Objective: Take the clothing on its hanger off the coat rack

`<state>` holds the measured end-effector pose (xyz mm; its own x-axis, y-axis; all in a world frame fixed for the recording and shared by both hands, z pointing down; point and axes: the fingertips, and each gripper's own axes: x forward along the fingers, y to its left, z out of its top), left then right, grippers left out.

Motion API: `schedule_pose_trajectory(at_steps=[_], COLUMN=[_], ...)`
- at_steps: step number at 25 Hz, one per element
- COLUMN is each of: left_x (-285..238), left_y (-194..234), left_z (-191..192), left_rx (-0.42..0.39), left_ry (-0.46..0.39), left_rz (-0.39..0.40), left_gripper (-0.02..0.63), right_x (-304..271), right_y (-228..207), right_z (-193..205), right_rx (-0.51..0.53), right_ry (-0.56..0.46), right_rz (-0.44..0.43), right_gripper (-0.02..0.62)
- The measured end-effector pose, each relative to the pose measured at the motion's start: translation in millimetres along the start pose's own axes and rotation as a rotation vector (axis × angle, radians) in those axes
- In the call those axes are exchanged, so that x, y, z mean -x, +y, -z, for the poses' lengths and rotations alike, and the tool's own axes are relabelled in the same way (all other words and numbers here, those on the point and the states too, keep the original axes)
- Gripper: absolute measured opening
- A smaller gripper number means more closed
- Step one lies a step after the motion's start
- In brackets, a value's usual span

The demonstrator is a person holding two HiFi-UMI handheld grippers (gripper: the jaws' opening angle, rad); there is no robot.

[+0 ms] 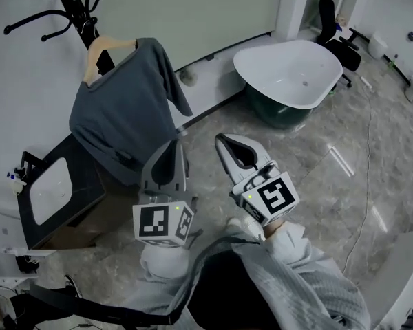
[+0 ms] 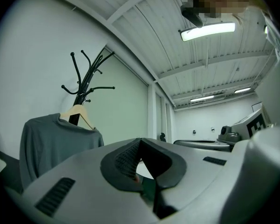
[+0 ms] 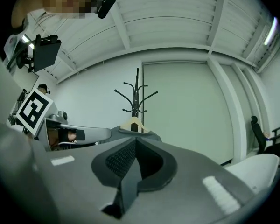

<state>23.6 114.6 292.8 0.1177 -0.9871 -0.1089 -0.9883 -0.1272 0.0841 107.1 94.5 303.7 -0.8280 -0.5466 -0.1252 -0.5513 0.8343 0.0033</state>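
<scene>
A grey long-sleeved shirt (image 1: 124,108) hangs on a wooden hanger (image 1: 109,46) from the black coat rack (image 1: 72,5) at the upper left. My left gripper (image 1: 175,147) is shut and empty, its tip just right of the shirt's lower hem and apart from it. To its right, my right gripper (image 1: 224,141) is also shut and empty. In the left gripper view, the shirt (image 2: 51,143), hanger (image 2: 79,113) and rack (image 2: 86,78) stand beyond and left of the closed jaws. From the right gripper view, the rack (image 3: 136,94) and hanger (image 3: 134,123) are straight ahead, farther off.
A white tub-shaped basin (image 1: 289,71) on a dark base stands at the upper right, with a black office chair (image 1: 334,26) behind it. A dark cabinet with a white panel (image 1: 55,191) sits under the shirt at left. A thin cable (image 1: 368,184) runs across the marble floor.
</scene>
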Motion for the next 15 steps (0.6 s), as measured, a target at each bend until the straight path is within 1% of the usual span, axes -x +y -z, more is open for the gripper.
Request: schedule_pose_trajectory(at_steps=[3,6,8,11,13,15], left_x=[-48.0,-86.4,-107.3,-141.8,-166.2,-190.5], left_y=[19.2,44.5,66.7,105.3,128.3,153.2], left_z=[5.0,16.1,27.7,41.3,43.5,37.4], left_rx=[0.015,0.019,0.022,0.027,0.012,-0.001], left_ry=[0.001,0.036,0.057,0.067,0.062,0.044], left_rz=[-0.053,-0.090,-0.121,-0.164,-0.173,-0.187], left_gripper=[0.003,0.003,0.003,0.003,0.003,0.003], right_x=[-40.3,-82.7,-113.5,-165.0,-200.4,-240.5], right_y=[-40.8,-70.6,-83.8,-98.5,-106.4,-114.5], right_z=[6.8,26.7,42.1,64.7,71.6,72.0], right_rx=[0.006,-0.025,-0.049,-0.054,-0.055,-0.053], right_ry=[0.026,0.050,0.056,0.071,0.064,0.046], right_rz=[-0.070,-0.122,-0.159,-0.217,-0.253,-0.291], right_gripper=[0.003,0.003,0.003,0.003,0.003,0.003])
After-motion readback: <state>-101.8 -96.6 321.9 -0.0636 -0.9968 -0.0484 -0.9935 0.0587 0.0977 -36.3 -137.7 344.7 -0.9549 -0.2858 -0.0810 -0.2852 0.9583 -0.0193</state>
